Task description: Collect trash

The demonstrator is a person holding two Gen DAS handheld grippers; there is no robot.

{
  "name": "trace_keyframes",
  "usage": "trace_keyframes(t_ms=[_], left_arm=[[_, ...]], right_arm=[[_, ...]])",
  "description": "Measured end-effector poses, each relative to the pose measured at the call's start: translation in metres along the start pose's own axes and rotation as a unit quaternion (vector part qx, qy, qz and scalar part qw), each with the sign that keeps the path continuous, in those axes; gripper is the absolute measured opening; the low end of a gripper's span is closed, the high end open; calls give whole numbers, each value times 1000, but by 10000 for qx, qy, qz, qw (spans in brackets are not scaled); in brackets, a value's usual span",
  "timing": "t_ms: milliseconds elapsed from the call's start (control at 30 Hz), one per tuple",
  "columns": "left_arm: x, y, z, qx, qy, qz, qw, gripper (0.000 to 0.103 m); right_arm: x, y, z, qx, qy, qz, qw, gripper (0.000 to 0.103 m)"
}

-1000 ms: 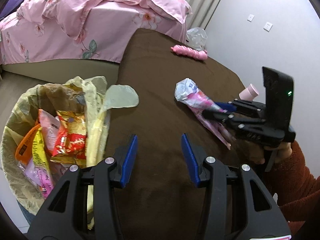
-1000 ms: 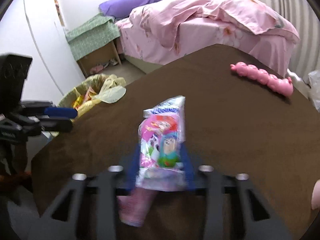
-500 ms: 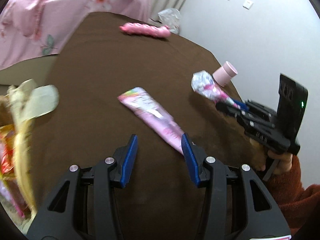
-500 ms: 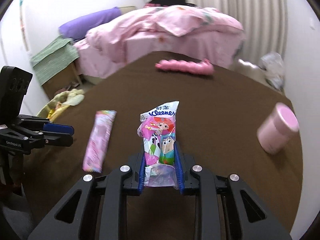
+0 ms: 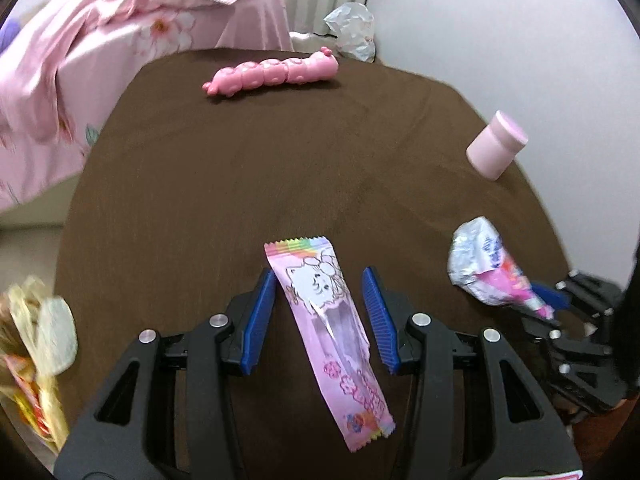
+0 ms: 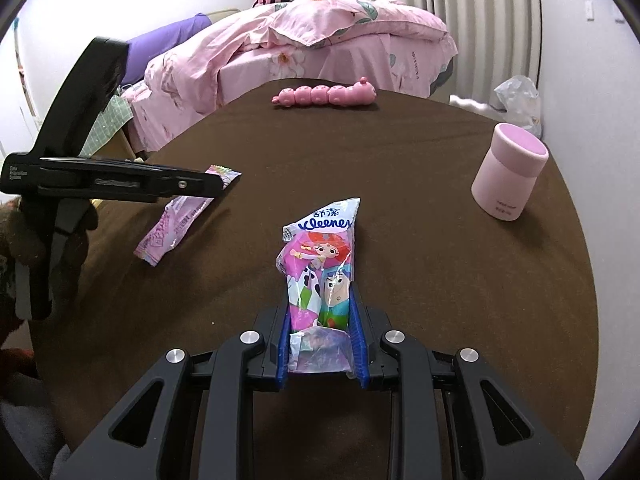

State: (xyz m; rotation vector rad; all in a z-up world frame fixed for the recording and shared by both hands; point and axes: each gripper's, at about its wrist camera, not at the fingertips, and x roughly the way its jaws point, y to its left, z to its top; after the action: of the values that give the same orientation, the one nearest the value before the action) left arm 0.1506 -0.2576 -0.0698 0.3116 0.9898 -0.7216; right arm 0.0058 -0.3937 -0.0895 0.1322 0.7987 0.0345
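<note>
The left gripper (image 5: pixel 318 312) hangs over the brown table (image 5: pixel 248 168) with its blue pads spread, straddling the long pink wrapper (image 5: pixel 326 328) that lies flat on the cloth, its rainbow-edged end pointing to the far side. The pads stand clear of it on both sides — nothing is pinched yet. The right gripper (image 6: pixel 320 340) has its jaws closed further within the last moment and now pinches the Kleenex tissue pack (image 6: pixel 320 268) by its near end, the rest standing up out of the jaws.

The step in hand looks like picking up the flat wrapper. It is thin and lies tight on the cloth, so the pads probably need to come right down to the surface, one on each long edge, and squeeze so the film buckles up between them instead of sliding away. The wrapper runs slightly askew to the jaws; a small roll of the wrist would square them. The trash bag (image 5: pixel 36 344) shows at the near left edge, close by for the drop. The pink caterpillar toy (image 5: pixel 272 74) and pink cup (image 5: pixel 496 148), farther off, look like keepers.
</note>
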Motion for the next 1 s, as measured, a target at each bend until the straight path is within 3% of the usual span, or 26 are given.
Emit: trace_keyframes(t_ms=[200, 300, 367, 467, 600, 667, 733, 900, 1000], left_arm=[[8, -16, 1, 455, 89, 627, 9970, 43], [10, -19, 4, 463, 105, 805, 9956, 41], [9, -16, 5, 354, 82, 694, 9969, 31], [2, -8, 4, 87, 76, 260, 9996, 27], [-13, -8, -3, 59, -158, 139, 9998, 26], [-24, -6, -8, 5, -271, -1, 9996, 25], [-34, -4, -13, -48, -376, -89, 9992, 25], [-60, 3, -27, -217, -599, -203, 9978, 25], [-69, 6, -34, -274, -643, -224, 9973, 25]], right_arm=[[0, 0, -2, 42, 43, -106, 9999, 26], [0, 0, -3, 61, 73, -95, 9999, 33], [0, 0, -3, 60, 74, -101, 9999, 33], [-1, 0, -5, 78, 65, -75, 9999, 33], [-4, -3, -5, 133, -39, 38, 9999, 36], [-7, -4, -6, 173, -118, 160, 9997, 47], [-10, -6, -5, 254, -160, 353, 9989, 48], [-10, -7, -3, 345, -151, 235, 9990, 48], [-13, -6, -3, 393, -112, 404, 9983, 48]])
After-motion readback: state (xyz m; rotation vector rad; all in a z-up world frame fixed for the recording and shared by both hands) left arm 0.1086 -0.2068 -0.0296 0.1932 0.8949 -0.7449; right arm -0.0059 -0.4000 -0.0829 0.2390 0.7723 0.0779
